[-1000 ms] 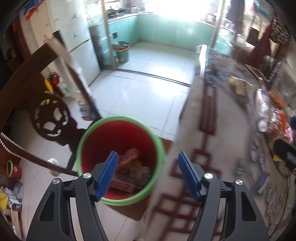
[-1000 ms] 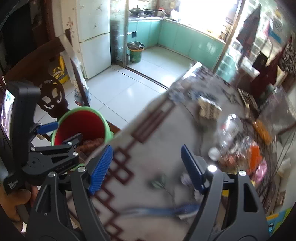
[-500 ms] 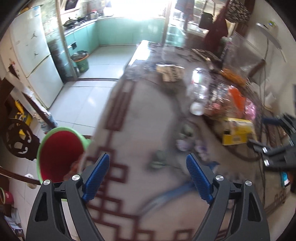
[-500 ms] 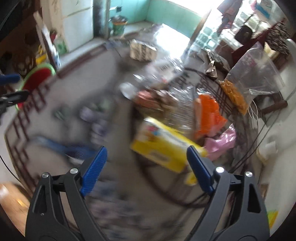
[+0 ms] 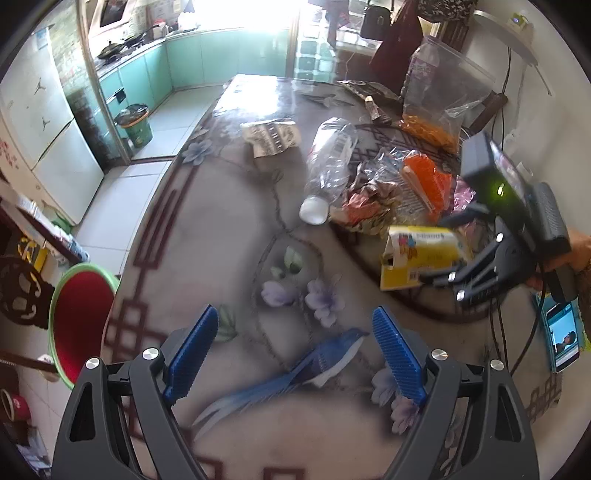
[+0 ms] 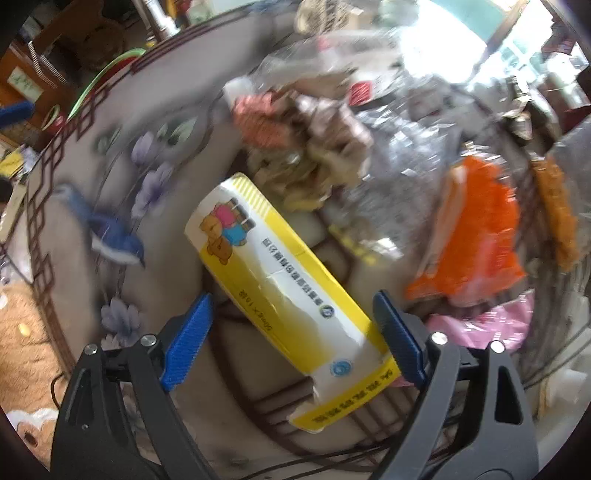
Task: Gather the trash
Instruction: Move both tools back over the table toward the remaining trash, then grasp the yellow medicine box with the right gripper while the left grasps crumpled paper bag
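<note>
Where the left wrist view looks down, the left hand-held gripper (image 5: 293, 358) is held spread above the patterned surface (image 5: 221, 221), the yellow box (image 5: 417, 254) well ahead. In the right wrist view, the right hand-held gripper (image 6: 291, 336) is spread, unclamped, around that box (image 6: 280, 280).

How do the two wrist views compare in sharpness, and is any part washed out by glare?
Left wrist view: mostly sharp, the plastic bottle and red bin read clearly; the kitchen window is blown out white. Right wrist view: motion-blurred across the wrapper pile and orange bag, only the yellow box stays fairly legible; glare whitens the upper right. Both show fisheye bending at the edges.
</note>
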